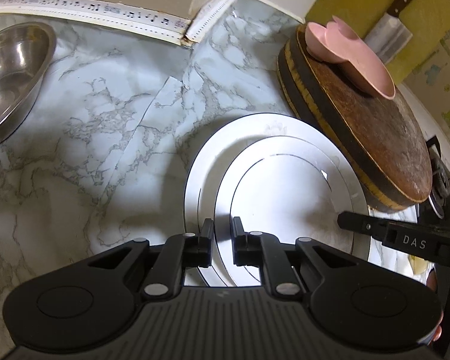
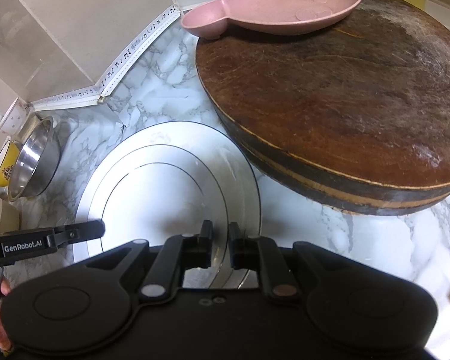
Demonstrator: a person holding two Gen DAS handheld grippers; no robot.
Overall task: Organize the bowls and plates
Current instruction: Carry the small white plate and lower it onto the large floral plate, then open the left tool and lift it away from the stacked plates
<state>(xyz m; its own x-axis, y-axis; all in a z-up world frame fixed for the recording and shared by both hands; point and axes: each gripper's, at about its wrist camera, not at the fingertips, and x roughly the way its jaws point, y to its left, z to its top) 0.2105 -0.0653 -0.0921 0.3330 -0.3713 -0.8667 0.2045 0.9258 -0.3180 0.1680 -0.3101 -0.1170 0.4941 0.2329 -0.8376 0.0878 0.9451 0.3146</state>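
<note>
Seen first from the left wrist camera, the left tongs (image 1: 222, 234) are pinched on the near left rim of a smaller white plate (image 1: 285, 192), their fingers almost together with only the thin rim between them. That plate rests on a larger white plate (image 1: 201, 165), which lies on the marble-patterned worktop (image 1: 105, 120). The right tongs (image 1: 342, 219) reach in from the right edge onto the smaller plate's opposite rim. A steel bowl (image 1: 12, 75) sits well apart at far left, and a pink divided dish (image 1: 351, 57) rests on a round wooden chopping board (image 1: 375, 138) just beside the plates; a cleaver (image 1: 390, 30) leans against the wall behind. From the right wrist camera, the right tongs (image 2: 220, 234) likewise appear clamped nearly shut over the smaller plate's (image 2: 165, 198) near right rim, the larger plate (image 2: 177, 132) showing as a ring around it. The left tongs (image 2: 100, 228) enter at lower left, at the smaller plate's rim. A yellow bowl (image 2: 6, 162) and the steel bowl (image 2: 36, 165) stand at the left edge. The step in hand looks like stacking, with the smaller plate just set on or about to leave the larger. Next, both tongs would need to act together, keeping the plate level.
</note>
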